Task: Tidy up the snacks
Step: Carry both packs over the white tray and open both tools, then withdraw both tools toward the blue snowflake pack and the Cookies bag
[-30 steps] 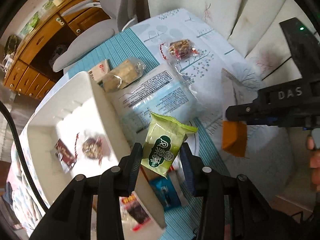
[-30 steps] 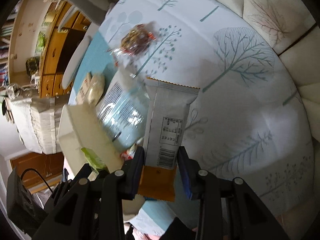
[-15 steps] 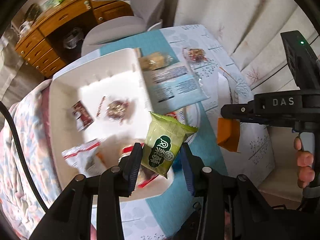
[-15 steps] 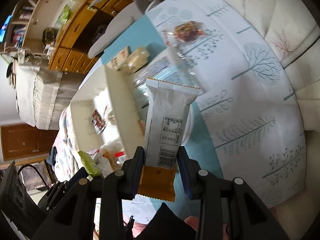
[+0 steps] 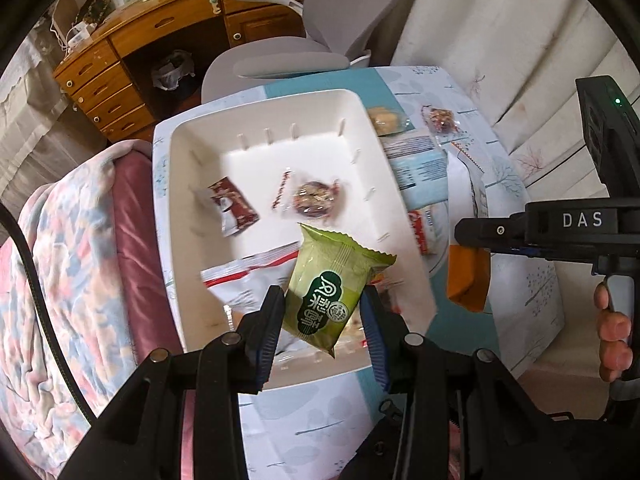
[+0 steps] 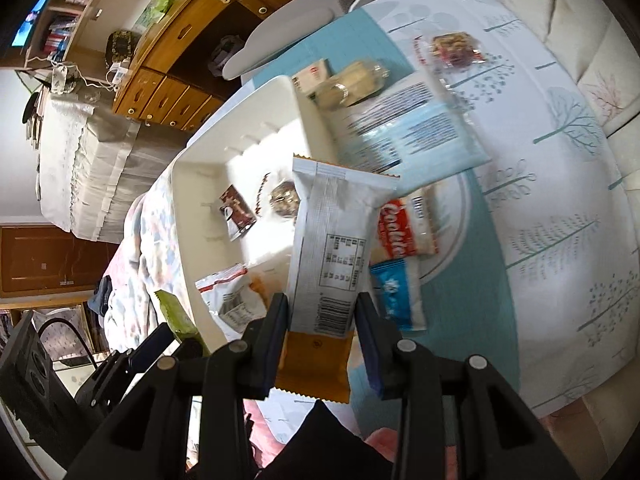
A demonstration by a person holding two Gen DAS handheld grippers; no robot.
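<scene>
**Green and orange packets held above the white tray**

Green foil is showing nearest in the left wrist view: the left gripper point(image 5: 323, 320) is pinching a green snack packet point(image 5: 332, 284) between its two fingers, and the packet is hanging over the near right part of the white tray point(image 5: 172, 216). To the right, the right gripper point(image 6: 322, 330) is clamping a long white bar wrapper with an orange end point(image 6: 332, 256), its barcode side facing the camera; it is hovering over the tray's right wall, just beside the loose snacks on the tablecloth point(image 6: 560, 208).

Inside the tray, a white bag with a red stripe point(image 5: 248, 276) is lying near, partly hidden behind the green packet. Farther in, a dark red sachet point(image 5: 232, 206) and a clear-wrapped nut cluster point(image 5: 316, 198) are resting apart on the tray floor.

Right of the tray, a blue wrapper point(image 6: 394, 296) and a red-and-white cookie pack point(image 6: 404, 232) are lying side by side on the cloth. Beyond them a large pale blue pouch point(image 6: 408, 132) is sitting against the tray wall, and past that are a clear pack of beige biscuits point(image 6: 352, 84), a small cream packet point(image 6: 312, 76), possibly touching it though blur makes that unsure, and a nut pack point(image 6: 454, 48) farthest right.

At the far edge, a grey chair point(image 5: 280, 60) and a wooden desk point(image 5: 160, 40) are standing.
</scene>
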